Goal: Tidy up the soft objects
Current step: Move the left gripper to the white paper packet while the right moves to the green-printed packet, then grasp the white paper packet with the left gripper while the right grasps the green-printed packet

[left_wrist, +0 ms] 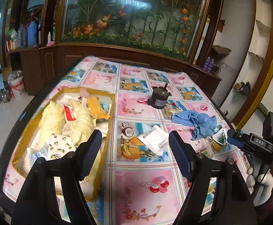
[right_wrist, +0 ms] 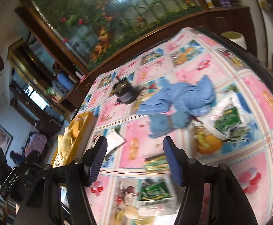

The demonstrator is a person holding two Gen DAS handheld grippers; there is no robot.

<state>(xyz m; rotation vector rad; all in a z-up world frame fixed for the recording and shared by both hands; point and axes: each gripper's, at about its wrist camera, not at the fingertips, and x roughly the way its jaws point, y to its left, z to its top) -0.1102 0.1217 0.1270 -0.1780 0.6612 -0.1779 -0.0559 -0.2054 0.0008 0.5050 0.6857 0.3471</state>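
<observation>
Left gripper [left_wrist: 134,151]: jaws apart, empty. Box [left_wrist: 111,112], left of it, holds plush toys and packets. Blue cloth [left_wrist: 194,121], ahead right: soft, limp; pinch a raised fold. White packet [left_wrist: 153,141], between fingers: light, slippery; take an edge. Right gripper [right_wrist: 134,161]: apart, empty.

**Two labels you can read**

On your right gripper [left_wrist: 256,143], seen from the left wrist camera, a small plate on top reads "DAS". From the right wrist camera, the dark body of your left gripper [right_wrist: 18,176] carries "GeRobot.AI" in white along its side. The white packet [left_wrist: 153,142] and the red packet [left_wrist: 69,113] bear print too small to read.
</observation>
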